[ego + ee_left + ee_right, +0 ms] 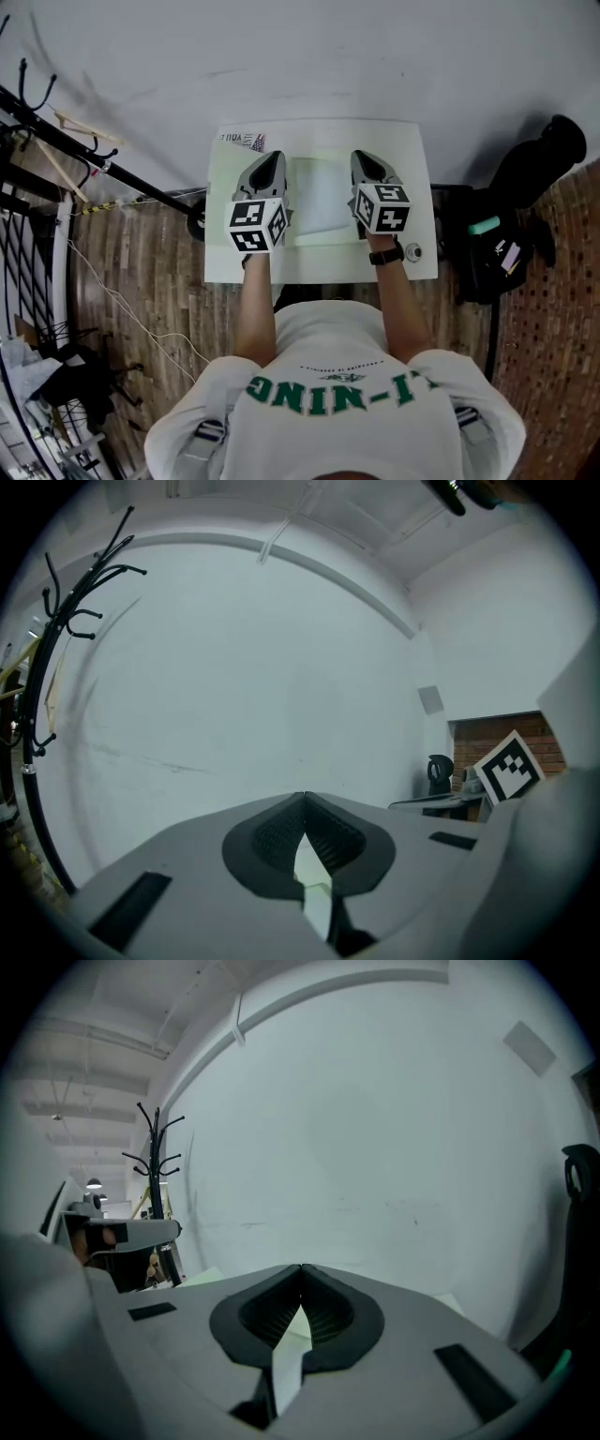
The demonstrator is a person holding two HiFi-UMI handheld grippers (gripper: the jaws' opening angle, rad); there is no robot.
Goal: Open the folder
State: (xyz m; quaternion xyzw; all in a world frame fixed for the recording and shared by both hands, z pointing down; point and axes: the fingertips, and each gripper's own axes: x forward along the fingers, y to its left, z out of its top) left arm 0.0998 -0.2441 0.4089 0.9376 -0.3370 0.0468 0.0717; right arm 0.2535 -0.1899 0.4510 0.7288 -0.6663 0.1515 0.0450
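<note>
Holding left gripper (271,159) and right gripper (362,158) pinched fully together on nothing, up over the white table (419,264); flanking the pale green folder (322,202) flat below (long axis toward the wall), neither side clearly nearer.

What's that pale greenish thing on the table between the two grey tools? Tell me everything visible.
It is a folder, pale green and plastic-looking, rectangular, lying flat and apparently closed on the white table, with a brighter green strip along its near edge. The left gripper and right gripper flank its sides, jaws shut and empty; neither seems to touch it.
</note>
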